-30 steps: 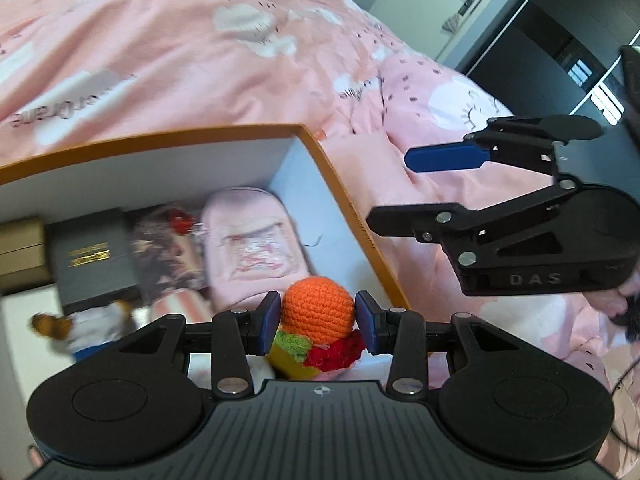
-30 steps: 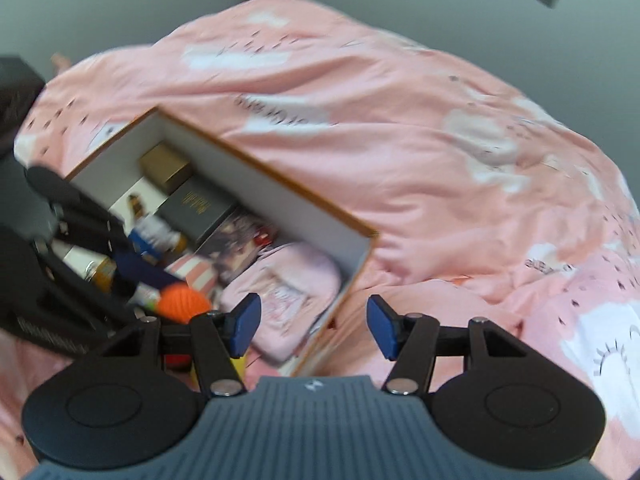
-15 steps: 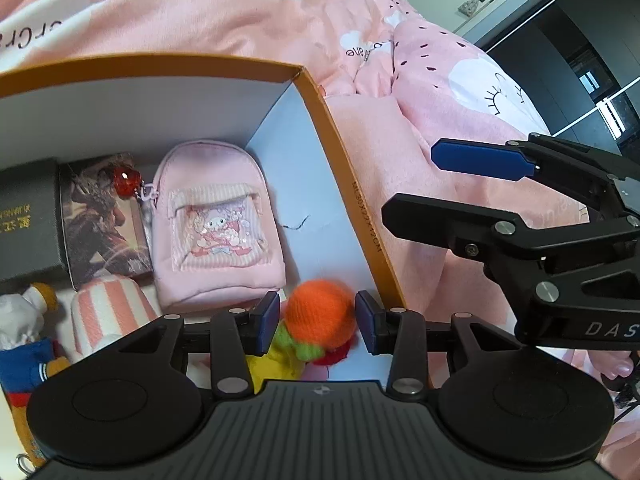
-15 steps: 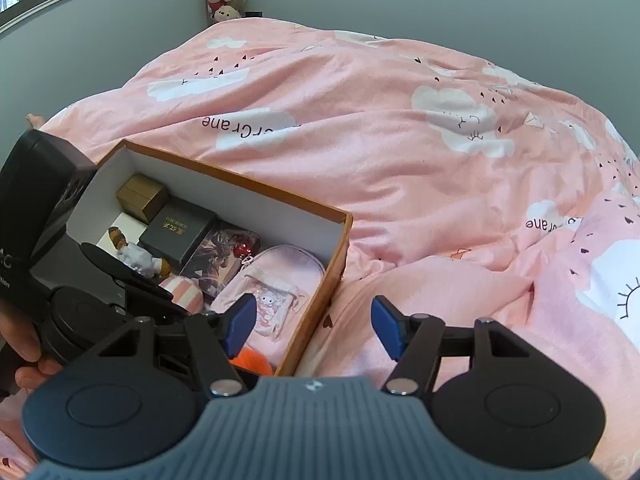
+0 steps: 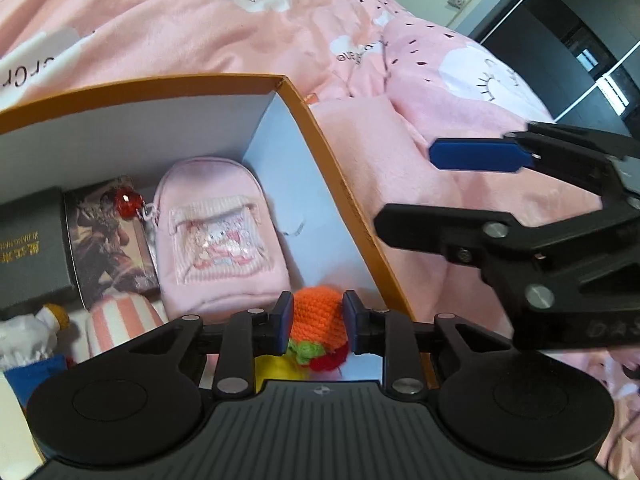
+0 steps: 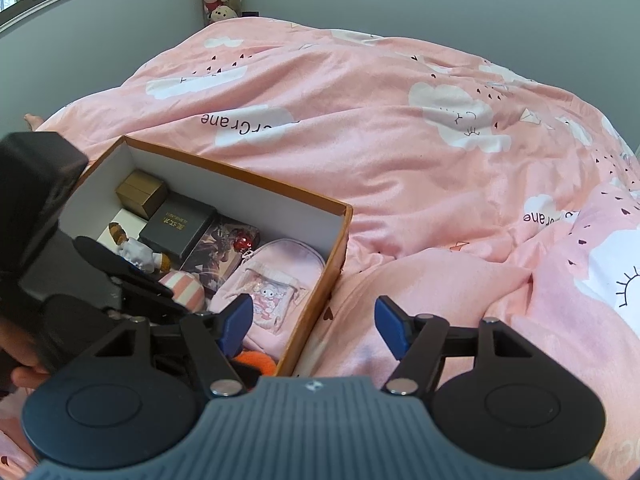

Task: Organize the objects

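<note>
An orange crocheted toy [image 5: 318,318] with green, red and yellow parts sits low in the near right corner of the orange-rimmed box [image 5: 328,168]. My left gripper [image 5: 316,322] is closing on it; both blue pads press its sides and squeeze it narrow. A pink mini backpack [image 5: 220,236] lies just beyond the toy. In the right wrist view the toy [image 6: 258,360] peeks out beside the box wall [image 6: 240,178]. My right gripper [image 6: 314,322] hovers over the box's right wall and the bedding, jaws opening, nothing held. It also shows in the left wrist view, right gripper [image 5: 406,187].
The box also holds a dark grey case [image 6: 178,226], a picture pack [image 5: 108,240], a striped pink ball [image 5: 120,320], a small plush figure [image 6: 136,252] and a brown carton [image 6: 140,194]. A pink duvet [image 6: 400,140] surrounds it. A hand [image 6: 24,376] holds the left gripper.
My left gripper sank into the box's right corner with the toy, and its jaws narrowed to squeeze it. The right gripper's jaws spread a little wider and it rolled slightly.
</note>
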A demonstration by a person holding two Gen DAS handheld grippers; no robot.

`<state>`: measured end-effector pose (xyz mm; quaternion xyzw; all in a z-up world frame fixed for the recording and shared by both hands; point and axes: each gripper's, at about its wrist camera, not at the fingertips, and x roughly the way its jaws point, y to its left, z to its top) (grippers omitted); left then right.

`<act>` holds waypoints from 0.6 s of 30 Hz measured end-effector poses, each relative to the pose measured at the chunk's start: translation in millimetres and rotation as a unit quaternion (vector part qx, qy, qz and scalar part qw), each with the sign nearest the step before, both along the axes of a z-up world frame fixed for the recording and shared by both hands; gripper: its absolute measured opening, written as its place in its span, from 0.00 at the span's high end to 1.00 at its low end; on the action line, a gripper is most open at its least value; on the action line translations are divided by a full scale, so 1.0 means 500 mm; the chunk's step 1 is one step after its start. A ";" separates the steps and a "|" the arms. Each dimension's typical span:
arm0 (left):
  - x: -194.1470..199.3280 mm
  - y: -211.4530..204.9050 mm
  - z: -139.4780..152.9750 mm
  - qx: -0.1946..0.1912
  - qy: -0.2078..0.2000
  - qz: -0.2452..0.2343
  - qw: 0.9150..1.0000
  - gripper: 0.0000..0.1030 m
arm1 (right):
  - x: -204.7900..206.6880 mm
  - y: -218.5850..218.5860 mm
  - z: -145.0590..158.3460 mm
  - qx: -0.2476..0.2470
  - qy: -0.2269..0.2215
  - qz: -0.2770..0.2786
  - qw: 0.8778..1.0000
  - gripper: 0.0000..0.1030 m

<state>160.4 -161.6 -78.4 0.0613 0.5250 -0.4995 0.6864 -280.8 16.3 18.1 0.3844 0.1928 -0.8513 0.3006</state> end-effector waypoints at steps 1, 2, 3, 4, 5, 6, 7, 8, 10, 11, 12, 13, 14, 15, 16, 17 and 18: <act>-0.002 -0.005 -0.003 0.006 -0.005 0.001 1.000 0.75 | -0.001 0.001 0.001 0.000 0.002 -0.005 1.000 0.34; -0.004 -0.014 -0.008 0.017 -0.011 -0.002 1.000 0.79 | -0.001 0.002 0.001 0.001 0.004 -0.007 1.000 0.34; -0.007 -0.019 -0.015 0.029 -0.018 -0.005 0.999 0.80 | -0.001 0.004 0.001 0.001 0.003 -0.007 1.000 0.34; -0.009 -0.022 -0.021 0.033 -0.018 -0.008 0.999 0.80 | -0.001 0.007 0.001 -0.001 0.000 -0.007 1.000 0.34; -0.007 -0.019 -0.024 0.031 -0.015 -0.005 0.999 0.80 | -0.001 0.009 0.000 -0.002 -0.002 -0.008 1.000 0.34; -0.005 -0.015 -0.024 0.027 -0.011 -0.003 1.000 0.80 | 0.000 0.011 -0.002 -0.001 -0.004 -0.009 1.000 0.34; -0.004 -0.009 -0.022 0.022 -0.011 0.000 1.000 0.80 | 0.002 0.012 -0.004 0.001 -0.003 -0.009 1.000 0.34; -0.002 -0.002 -0.018 0.016 -0.011 0.005 1.000 0.80 | 0.003 0.014 -0.005 0.000 -0.002 -0.011 1.000 0.34; -0.001 0.012 -0.010 0.009 -0.013 0.010 1.000 0.80 | 0.004 0.016 -0.007 0.002 -0.004 -0.012 1.000 0.34; -0.001 0.020 -0.003 0.007 -0.016 0.011 1.000 0.80 | 0.006 0.016 -0.007 0.002 -0.005 -0.013 1.000 0.34; -0.003 0.028 0.004 0.004 -0.022 0.012 1.000 0.80 | 0.009 0.016 -0.008 0.002 -0.005 -0.012 1.000 0.34; -0.006 0.037 0.012 0.002 -0.029 0.013 0.999 0.80 | 0.012 0.015 -0.007 0.003 -0.005 -0.011 1.000 0.34; -0.011 0.049 0.022 0.001 -0.040 0.015 0.999 0.80 | 0.015 0.015 -0.005 0.002 -0.004 -0.009 1.000 0.34; -0.017 0.056 0.034 -0.001 -0.052 0.017 0.999 0.80 | 0.020 0.013 -0.003 0.002 -0.003 -0.007 1.000 0.34; -0.023 0.066 0.045 -0.002 -0.065 0.020 0.998 0.80 | 0.026 0.012 0.000 0.001 -0.002 -0.005 1.000 0.34; -0.030 0.076 0.058 -0.004 -0.078 0.025 0.997 0.79 | 0.032 0.010 0.002 0.001 -0.001 -0.002 1.000 0.33; -0.037 0.088 0.069 -0.007 -0.090 0.030 0.995 0.76 | 0.040 0.008 0.005 0.000 0.001 0.000 1.000 0.33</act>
